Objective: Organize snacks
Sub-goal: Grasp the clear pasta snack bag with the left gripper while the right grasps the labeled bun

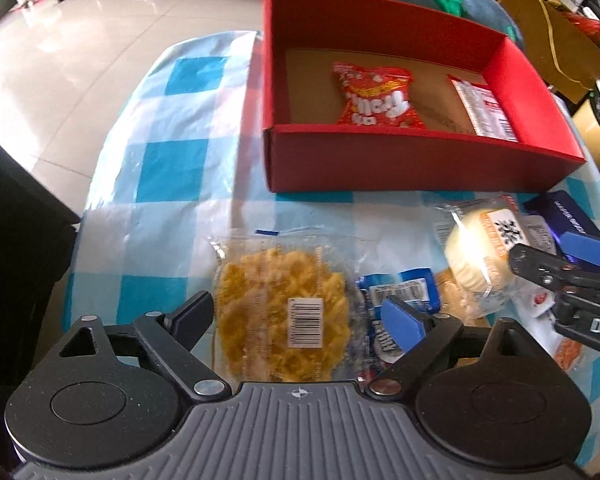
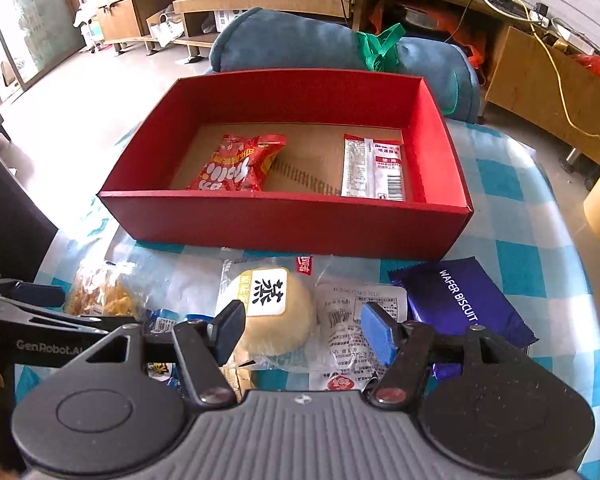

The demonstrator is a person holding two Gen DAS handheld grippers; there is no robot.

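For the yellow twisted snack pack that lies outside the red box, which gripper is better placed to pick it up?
Left. The left gripper has open jaws over the yellow snack pack; the right gripper faces the round bun.

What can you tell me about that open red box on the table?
The red box is a shallow, lidless rectangle that looks like cardboard, red on its walls with a plain brown floor. It sits flat on the blue-and-white checked tablecloth, beyond the loose snacks. Inside lie a red puffy snack bag and a white flat packet, apart from each other. Neither gripper touches it.
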